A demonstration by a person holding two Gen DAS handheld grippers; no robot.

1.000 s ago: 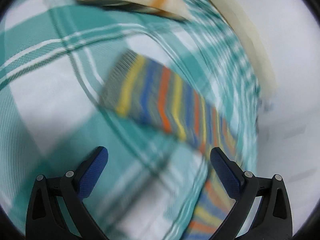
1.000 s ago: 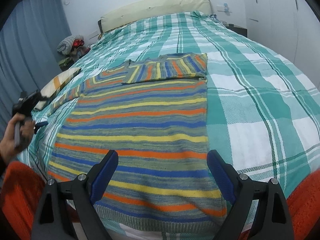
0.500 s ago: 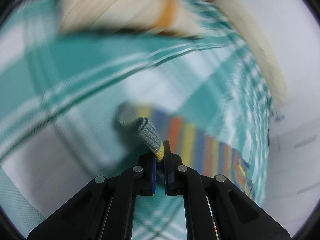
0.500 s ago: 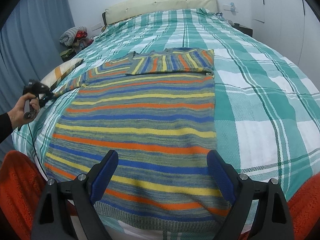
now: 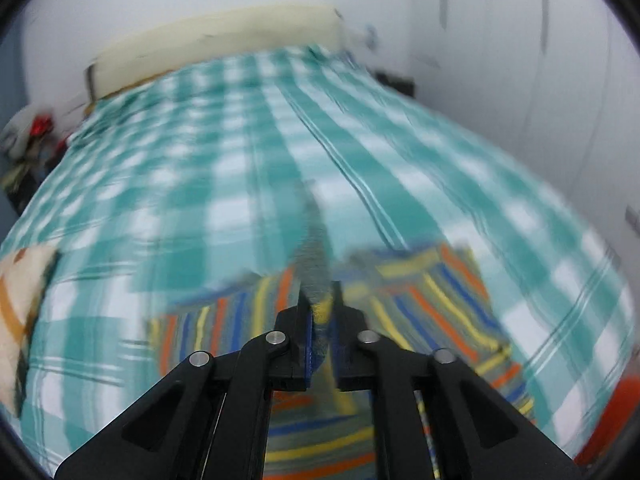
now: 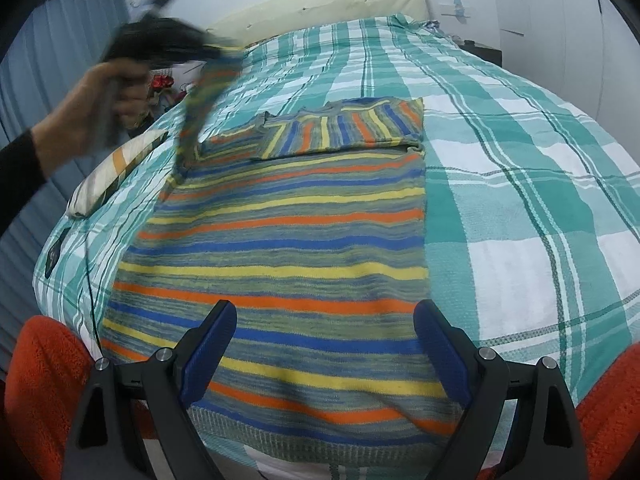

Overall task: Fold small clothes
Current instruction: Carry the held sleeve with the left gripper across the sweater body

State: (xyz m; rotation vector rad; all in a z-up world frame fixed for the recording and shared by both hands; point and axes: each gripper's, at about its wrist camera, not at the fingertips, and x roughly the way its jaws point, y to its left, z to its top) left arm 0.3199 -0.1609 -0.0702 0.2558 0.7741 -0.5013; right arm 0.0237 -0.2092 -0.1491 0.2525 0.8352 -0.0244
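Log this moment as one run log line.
left hand-held gripper: shut on sleeve, lifted | right hand-held gripper: open above striped sweater hem

Left hand-held gripper (image 5: 320, 332): black plastic linkage arms, silver round screw heads at the pivots, blue pads on the inner finger faces. Right hand-held gripper (image 6: 324, 344): same black frame, silver screws, blue finger pads (image 6: 208, 348). Left hand (image 6: 90, 108): bare skin, black long sleeve (image 6: 18, 176) at the wrist (blurred).

The striped sweater (image 6: 280, 248) lies flat on the bed, one sleeve (image 6: 200, 108) lifted, the other folded across.
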